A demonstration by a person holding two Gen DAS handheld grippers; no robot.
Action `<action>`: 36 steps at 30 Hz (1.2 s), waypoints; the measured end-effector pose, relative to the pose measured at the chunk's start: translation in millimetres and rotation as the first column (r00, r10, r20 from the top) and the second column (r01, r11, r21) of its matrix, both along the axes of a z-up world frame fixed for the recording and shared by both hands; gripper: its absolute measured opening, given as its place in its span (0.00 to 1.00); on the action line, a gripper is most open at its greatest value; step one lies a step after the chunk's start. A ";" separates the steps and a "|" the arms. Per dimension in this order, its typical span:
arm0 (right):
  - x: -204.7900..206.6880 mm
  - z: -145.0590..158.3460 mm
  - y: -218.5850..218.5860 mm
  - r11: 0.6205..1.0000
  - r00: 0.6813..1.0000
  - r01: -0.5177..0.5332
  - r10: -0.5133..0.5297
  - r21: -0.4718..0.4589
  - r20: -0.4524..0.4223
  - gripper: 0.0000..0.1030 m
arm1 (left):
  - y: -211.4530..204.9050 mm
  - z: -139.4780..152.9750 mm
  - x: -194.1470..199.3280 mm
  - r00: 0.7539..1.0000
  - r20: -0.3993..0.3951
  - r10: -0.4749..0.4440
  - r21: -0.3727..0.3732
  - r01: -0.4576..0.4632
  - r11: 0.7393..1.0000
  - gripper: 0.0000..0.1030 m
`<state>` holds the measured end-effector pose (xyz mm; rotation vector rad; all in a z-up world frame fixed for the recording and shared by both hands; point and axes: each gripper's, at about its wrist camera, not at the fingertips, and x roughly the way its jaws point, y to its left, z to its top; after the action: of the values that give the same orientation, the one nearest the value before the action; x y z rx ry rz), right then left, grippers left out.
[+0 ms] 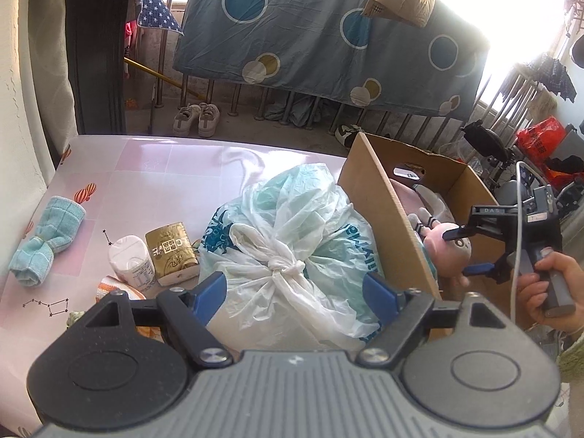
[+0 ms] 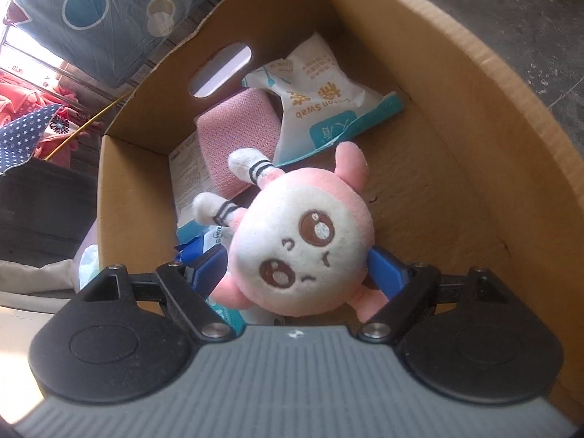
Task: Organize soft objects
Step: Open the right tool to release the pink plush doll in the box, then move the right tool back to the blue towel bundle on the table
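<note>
My right gripper [image 2: 297,273] is inside the cardboard box [image 2: 492,168], its blue fingers on either side of a pink and white plush toy [image 2: 303,252]; whether they press on it I cannot tell. In the left wrist view the same gripper [image 1: 461,252] holds at the toy [image 1: 450,248] over the box [image 1: 379,200]. My left gripper [image 1: 297,292] is open, its fingers on either side of a knotted white and teal plastic bag [image 1: 288,241] on the pink table [image 1: 146,168]. A rolled blue towel [image 1: 47,241] lies at the left.
In the box lie a pink roll [image 2: 237,135], a cotton swab pack [image 2: 321,109] and a leaflet [image 2: 189,175]. On the table stand a white bottle [image 1: 133,262] and a gold pack [image 1: 171,252], with an orange cloth [image 1: 116,288] near them. A patterned sheet [image 1: 328,36] hangs behind.
</note>
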<state>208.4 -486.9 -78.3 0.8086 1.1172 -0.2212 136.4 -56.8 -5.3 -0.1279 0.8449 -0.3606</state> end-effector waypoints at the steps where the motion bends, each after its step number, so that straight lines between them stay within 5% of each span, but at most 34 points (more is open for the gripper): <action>1: 0.7 -6.7 -0.1 0.999 1.000 0.003 -0.003 0.031 -0.007 0.82 | 2.7 -0.4 -0.7 1.000 0.002 0.003 0.005 -0.003 1.000 0.80; 8: -18.6 13.3 -2.4 0.999 0.999 0.029 -0.029 0.015 0.030 0.82 | 24.2 3.4 -12.6 0.999 0.035 0.034 0.028 -0.035 0.999 0.80; 16: -45.5 74.2 19.6 1.000 0.982 -0.018 0.021 -0.019 0.190 0.83 | 62.4 9.5 -36.7 0.980 0.145 0.133 0.150 -0.155 0.976 0.80; 20: -35.2 99.2 78.8 0.984 0.945 -0.175 0.162 0.021 0.285 0.83 | 86.5 4.9 -43.2 0.933 0.259 0.248 0.255 -0.314 0.915 0.80; 22: -22.6 103.8 116.8 0.961 0.918 -0.272 0.244 0.046 0.313 0.83 | 97.4 -5.4 -42.2 0.899 0.324 0.294 0.344 -0.402 0.849 0.80; 26: 13.7 96.5 205.4 0.870 0.855 -0.465 0.392 0.165 0.340 0.83 | 111.6 -26.4 -34.0 0.869 0.385 0.311 0.466 -0.474 0.747 0.80; 28: 34.7 87.7 250.8 0.819 0.830 -0.530 0.449 0.219 0.331 0.83 | 116.8 -34.9 -28.7 0.861 0.414 0.295 0.496 -0.485 0.720 0.80; 32: 80.4 63.3 336.7 0.733 0.782 -0.620 0.546 0.280 0.300 0.83 | 120.7 -53.6 -12.1 0.869 0.441 0.223 0.555 -0.460 0.694 0.80; 36: 120.8 32.5 408.1 0.679 0.761 -0.648 0.596 0.344 0.257 0.83 | 126.5 -82.8 15.8 0.916 0.363 0.173 0.623 -0.376 0.685 0.75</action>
<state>329.3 -78.8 -45.8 0.7462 1.2778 0.6699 152.3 69.7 -88.0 0.4822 0.6171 0.2434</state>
